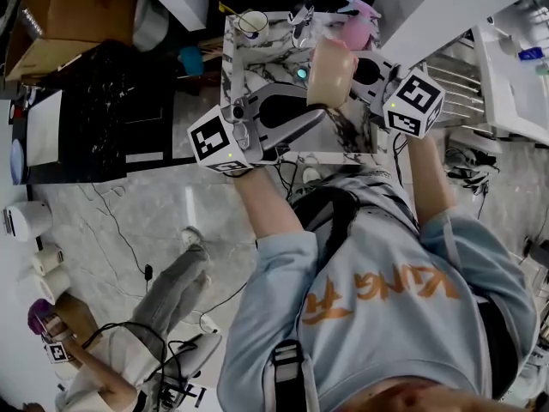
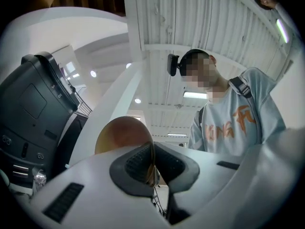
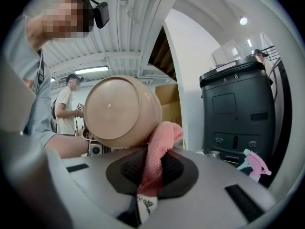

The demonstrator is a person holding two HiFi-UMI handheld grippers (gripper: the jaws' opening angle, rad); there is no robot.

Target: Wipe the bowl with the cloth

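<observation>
The left gripper [image 2: 152, 168] has its jaws clamped on the thin rim of a tan bowl [image 2: 123, 135], the black pads pressing it from either side. The bowl is held up in the air above a marble-patterned table [image 1: 257, 63], tilted so its base faces the right gripper's camera. The right gripper [image 3: 152, 170] has its jaws closed on a pink cloth [image 3: 161, 149], which sticks up between the pads and curls over at the top, touching the outside of the bowl near its lower edge. In the head view the two grippers meet at the bowl from opposite sides. A cup [image 1: 253, 26] stands at the table's far edge.
</observation>
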